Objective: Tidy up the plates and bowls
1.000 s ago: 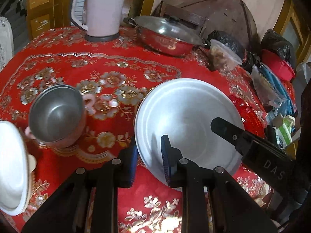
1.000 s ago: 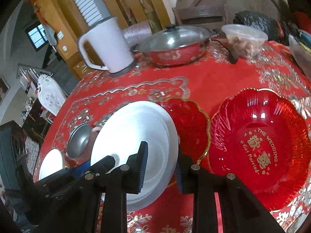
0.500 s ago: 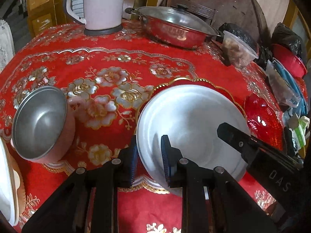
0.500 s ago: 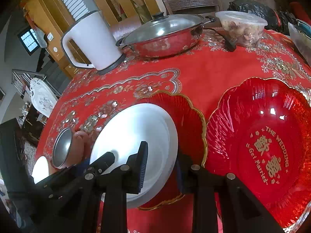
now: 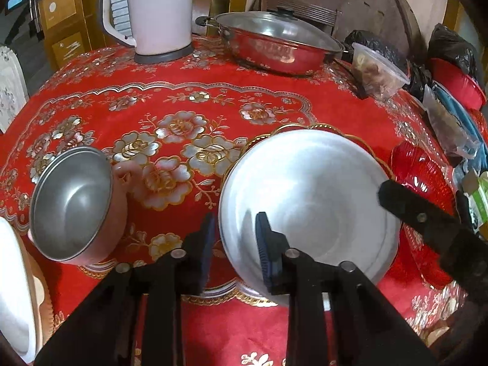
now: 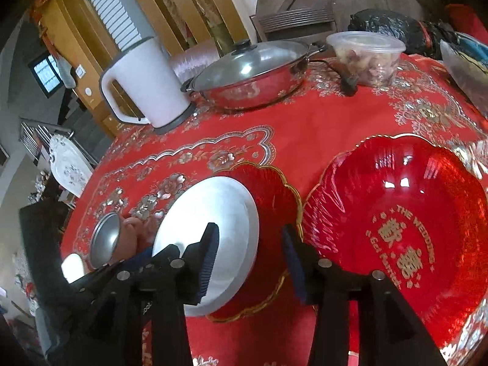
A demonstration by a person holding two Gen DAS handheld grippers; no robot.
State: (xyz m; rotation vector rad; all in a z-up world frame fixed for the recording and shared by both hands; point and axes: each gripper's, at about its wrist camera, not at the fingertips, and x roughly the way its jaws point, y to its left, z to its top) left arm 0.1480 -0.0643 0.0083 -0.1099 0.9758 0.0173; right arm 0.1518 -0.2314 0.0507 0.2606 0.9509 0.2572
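Observation:
A white plate lies on a small red scalloped plate with a gold rim. My left gripper is shut on the white plate's near-left rim, one finger outside and one over the plate. My right gripper is open and straddles the plate's right rim without pinching it. One of its black fingers shows in the left wrist view. A large red plate printed "THE WEDDING" sits to the right. A steel bowl with a pink outside leans at the left, beside a white dish.
On the red flowered tablecloth a white kettle, a steel pot with a glass lid and a clear tub of food stand at the back. Black bags and packets crowd the right edge.
Both grippers carried the white plate to the right and set it on the small red plate. The right gripper's fingers have spread apart; the left gripper's gap is unchanged.

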